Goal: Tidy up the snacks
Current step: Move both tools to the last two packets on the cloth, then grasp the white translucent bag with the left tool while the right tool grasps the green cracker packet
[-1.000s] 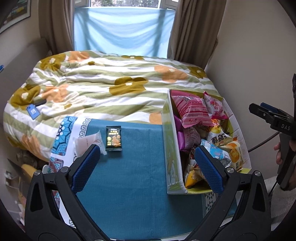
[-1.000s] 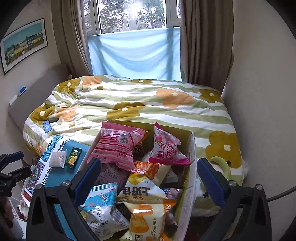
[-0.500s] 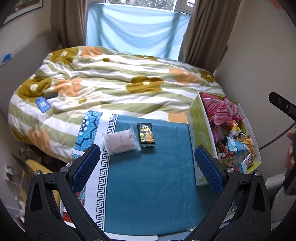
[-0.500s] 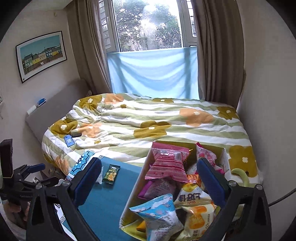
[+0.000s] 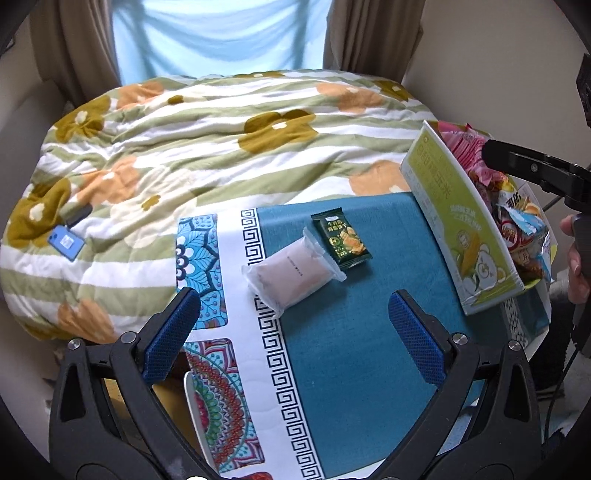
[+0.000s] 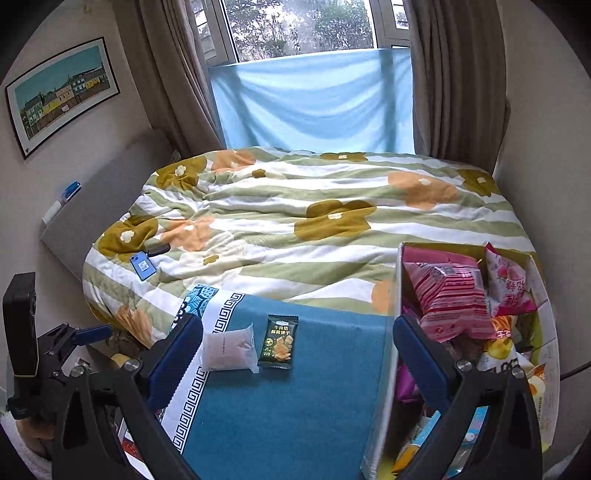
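Note:
A clear packet with a pinkish cake (image 5: 291, 275) and a dark green cracker packet (image 5: 340, 236) lie side by side on a blue mat (image 5: 343, 332). They also show in the right wrist view, the cake packet (image 6: 229, 350) left of the green packet (image 6: 279, 341). A green and white cardboard box (image 5: 458, 229) full of snack bags stands at the mat's right edge; in the right wrist view the box (image 6: 399, 280) holds a pink bag (image 6: 448, 295). My left gripper (image 5: 293, 334) is open and empty above the mat's near side. My right gripper (image 6: 297, 356) is open and empty, near the box.
A bed with a flowered quilt (image 6: 314, 218) lies behind the mat. A blue phone (image 6: 142, 266) rests on the quilt at left. A window with curtains (image 6: 310, 29) is at the back, a wall at right.
Both grippers have swung left, away from over the box, and now face the blue mat. The two loose packets look nearer and more central. Both grippers stay open.

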Action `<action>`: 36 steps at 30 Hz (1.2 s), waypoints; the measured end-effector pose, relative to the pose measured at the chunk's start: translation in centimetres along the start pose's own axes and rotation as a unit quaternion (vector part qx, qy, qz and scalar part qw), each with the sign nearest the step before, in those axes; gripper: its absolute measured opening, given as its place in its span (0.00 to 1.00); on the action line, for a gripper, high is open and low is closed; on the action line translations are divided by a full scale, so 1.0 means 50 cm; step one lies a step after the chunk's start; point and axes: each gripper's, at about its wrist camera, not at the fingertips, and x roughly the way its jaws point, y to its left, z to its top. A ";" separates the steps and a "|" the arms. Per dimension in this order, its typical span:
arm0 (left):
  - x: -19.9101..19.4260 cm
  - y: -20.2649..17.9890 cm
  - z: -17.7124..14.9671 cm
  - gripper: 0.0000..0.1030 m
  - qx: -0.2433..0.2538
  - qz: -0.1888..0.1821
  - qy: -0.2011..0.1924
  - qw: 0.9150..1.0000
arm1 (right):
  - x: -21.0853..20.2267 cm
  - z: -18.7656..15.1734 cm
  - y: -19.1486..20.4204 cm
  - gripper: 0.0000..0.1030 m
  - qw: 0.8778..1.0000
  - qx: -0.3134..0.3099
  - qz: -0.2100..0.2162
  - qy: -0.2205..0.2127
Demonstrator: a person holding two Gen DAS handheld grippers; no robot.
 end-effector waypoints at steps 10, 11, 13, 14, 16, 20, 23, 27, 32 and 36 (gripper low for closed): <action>0.207 0.026 0.018 0.98 0.118 -0.037 0.065 0.990 | 0.191 -0.046 0.026 1.00 0.996 0.017 -0.059 0.068; 0.226 0.025 0.020 0.98 0.126 -0.040 0.070 0.989 | 0.208 -0.052 0.023 1.00 0.995 0.018 -0.063 0.073; 0.260 0.023 0.022 0.98 0.141 -0.047 0.079 0.986 | 0.243 -0.064 0.017 1.00 0.994 0.020 -0.070 0.085; 0.275 0.019 0.022 0.98 0.147 -0.051 0.082 0.984 | 0.259 -0.069 0.015 1.00 0.993 0.021 -0.075 0.090; 0.301 0.010 0.019 0.98 0.162 -0.058 0.087 0.981 | 0.285 -0.078 0.007 1.00 0.992 0.025 -0.078 0.099; 0.341 -0.008 0.010 0.98 0.194 -0.055 0.096 0.975 | 0.331 -0.092 0.006 1.00 0.990 0.023 -0.085 0.112; 0.358 -0.013 0.008 0.97 0.202 -0.057 0.098 0.973 | 0.355 -0.100 0.007 1.00 0.989 0.017 -0.086 0.119; 0.376 -0.017 0.007 0.92 0.206 -0.061 0.103 0.971 | 0.387 -0.110 0.007 0.99 0.988 0.014 -0.086 0.131; 0.388 -0.021 0.005 0.87 0.215 -0.055 0.099 0.970 | 0.409 -0.114 0.010 0.99 0.986 0.020 -0.088 0.141; 0.384 -0.015 0.005 0.80 0.211 -0.057 0.097 0.971 | 0.421 -0.115 0.015 0.99 0.985 0.016 -0.089 0.146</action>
